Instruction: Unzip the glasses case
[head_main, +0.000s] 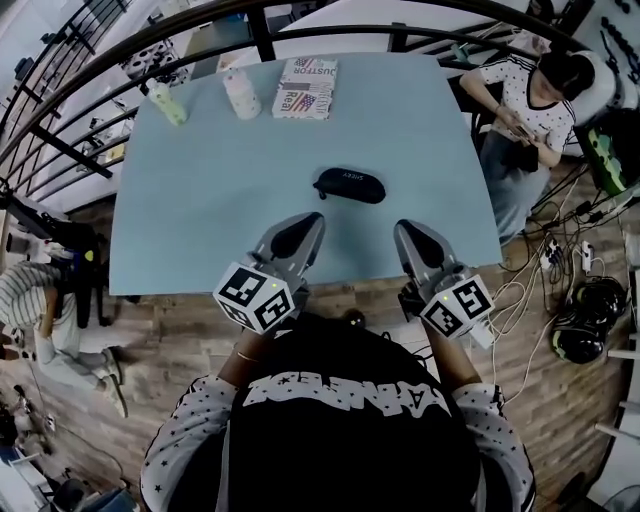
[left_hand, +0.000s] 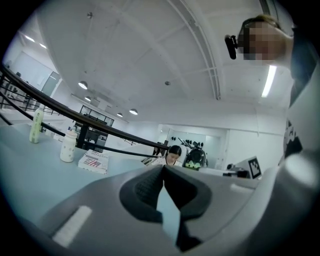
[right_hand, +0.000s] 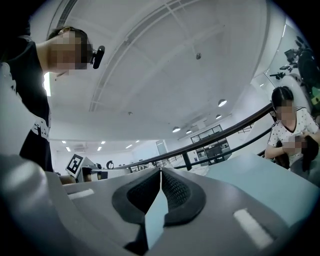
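Black glasses case (head_main: 349, 185) ahead, clear of left gripper (head_main: 314, 222), right gripper (head_main: 403, 230).

Ahead of the left gripper (head_main: 311, 220) and the right gripper (head_main: 404, 228), both over the near edge, the table (head_main: 200, 200) lies bare up to the glasses case (head_main: 349, 185). The case sits near, ahead of and between their tips, and is the only thing in the near path. Left of the left gripper the top is open to its edge. Far ahead and to the left stand a green bottle (head_main: 167, 102), a white bottle (head_main: 241, 95) and a flat box (head_main: 305, 88), well apart from both grippers. Beyond them a black railing (head_main: 262, 35) closes the far side. Right of the right gripper the surface is open. A seated person (head_main: 530, 100) sits past the far right corner, seemingly just off the table.
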